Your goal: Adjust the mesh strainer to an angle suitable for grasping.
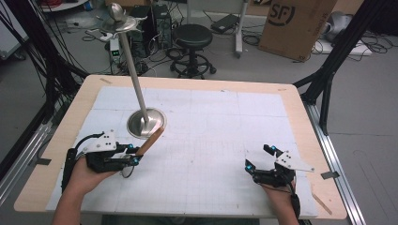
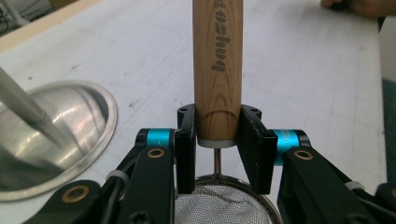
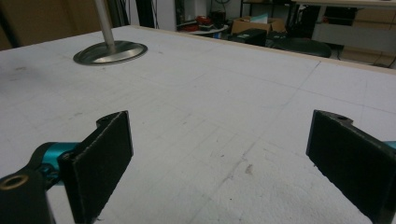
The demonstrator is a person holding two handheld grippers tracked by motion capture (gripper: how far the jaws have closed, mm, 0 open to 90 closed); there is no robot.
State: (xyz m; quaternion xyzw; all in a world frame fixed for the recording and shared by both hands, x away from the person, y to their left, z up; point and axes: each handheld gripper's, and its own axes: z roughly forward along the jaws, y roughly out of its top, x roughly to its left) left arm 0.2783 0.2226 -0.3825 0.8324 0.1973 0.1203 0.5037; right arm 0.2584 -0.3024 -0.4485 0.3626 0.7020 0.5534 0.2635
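Your left tongs (image 2: 218,140) pinch the wooden handle (image 2: 218,65) of a small mesh strainer at its lower end, right above the metal collar, with the mesh bowl (image 2: 219,203) hanging back between the tong arms. In the high view the handle (image 1: 151,139) points up and away from your left hand towards the round base (image 1: 146,123) of the metal stand (image 1: 133,70), and its tip sits just beside that base.

The grip is near one end of a smooth, round handle, so the strainer can pivot or slide in the pads if you swing it quickly. Because the handle tip is so near the stand's base and pole, a careless sweep forward can knock the stand, which looks tall and top-heavy with its dish (image 1: 119,21) up high. If you mean to hang the strainer there, the mesh bowl behind the pads blocks your sight of it.

Your right tongs (image 3: 219,158) are spread wide with nothing between them, low over the counter (image 3: 224,93), well apart from the stand.
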